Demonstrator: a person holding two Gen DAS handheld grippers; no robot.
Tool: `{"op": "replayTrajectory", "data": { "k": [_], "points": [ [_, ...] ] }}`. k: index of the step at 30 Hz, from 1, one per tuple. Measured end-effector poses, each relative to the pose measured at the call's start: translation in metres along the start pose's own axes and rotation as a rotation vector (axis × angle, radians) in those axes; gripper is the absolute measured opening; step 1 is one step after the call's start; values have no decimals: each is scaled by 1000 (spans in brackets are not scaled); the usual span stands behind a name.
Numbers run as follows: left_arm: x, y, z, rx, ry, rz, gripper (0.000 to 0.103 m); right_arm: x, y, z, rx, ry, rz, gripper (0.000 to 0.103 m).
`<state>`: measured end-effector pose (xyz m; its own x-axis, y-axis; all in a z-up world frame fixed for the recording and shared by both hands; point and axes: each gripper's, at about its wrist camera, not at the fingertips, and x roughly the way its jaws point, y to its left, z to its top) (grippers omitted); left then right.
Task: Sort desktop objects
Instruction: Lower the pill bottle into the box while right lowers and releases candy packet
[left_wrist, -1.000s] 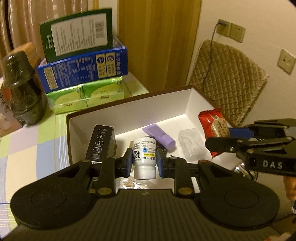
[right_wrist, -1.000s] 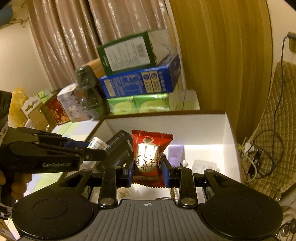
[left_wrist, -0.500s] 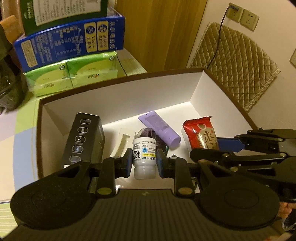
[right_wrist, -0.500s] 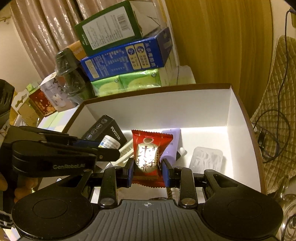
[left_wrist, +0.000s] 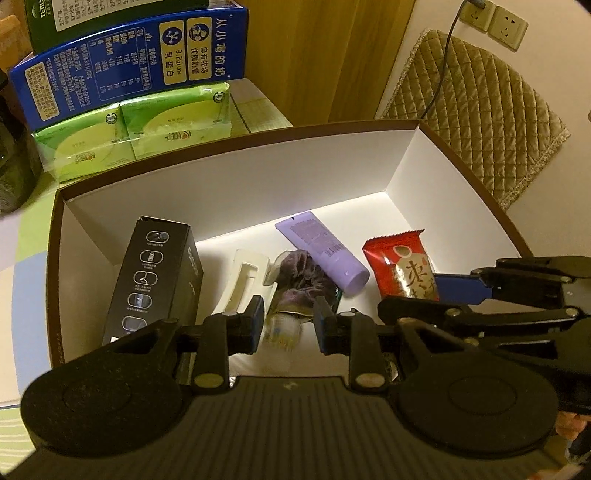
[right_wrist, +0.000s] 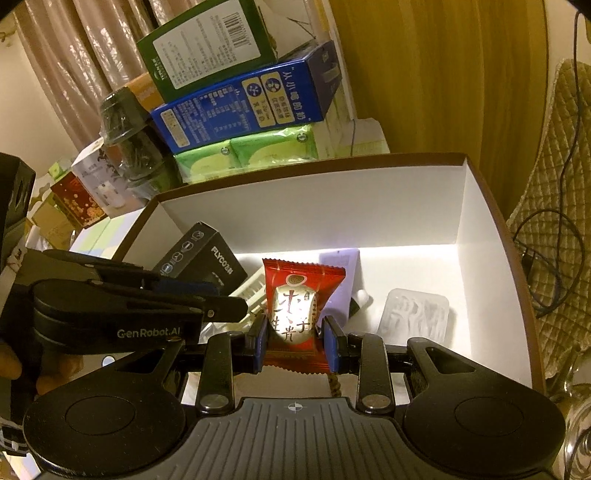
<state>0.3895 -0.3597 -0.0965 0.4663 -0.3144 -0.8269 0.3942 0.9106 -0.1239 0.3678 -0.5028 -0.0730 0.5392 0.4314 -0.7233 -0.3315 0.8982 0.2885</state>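
both grippers over the sorting box

my left gripper (left_wrist: 288, 328) hangs with jaws apart; a blurred small white bottle (left_wrist: 282, 330) sits between them, unclamped, low in the white box (left_wrist: 424, 177). my right gripper (right_wrist: 295, 345) is clamped on the red snack packet (right_wrist: 295, 314), held above the box floor, presumably for dropping beside the purple tube (left_wrist: 325, 254).
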Motion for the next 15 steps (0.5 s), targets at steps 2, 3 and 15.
{"op": "replayTrajectory", "data": {
  "k": [2, 3, 15],
  "points": [
    [-1, 1, 1, -2, -4, 5, 27, 1, 1, 0, -2, 4, 4, 28],
    [-2, 2, 1, -3, -7, 7, 28, 1, 1, 0, -4, 6, 6, 28],
    [-15, 16, 0, -25, -24, 51, 35, 10, 11, 3, -26, 23, 21, 28]
  ]
}}
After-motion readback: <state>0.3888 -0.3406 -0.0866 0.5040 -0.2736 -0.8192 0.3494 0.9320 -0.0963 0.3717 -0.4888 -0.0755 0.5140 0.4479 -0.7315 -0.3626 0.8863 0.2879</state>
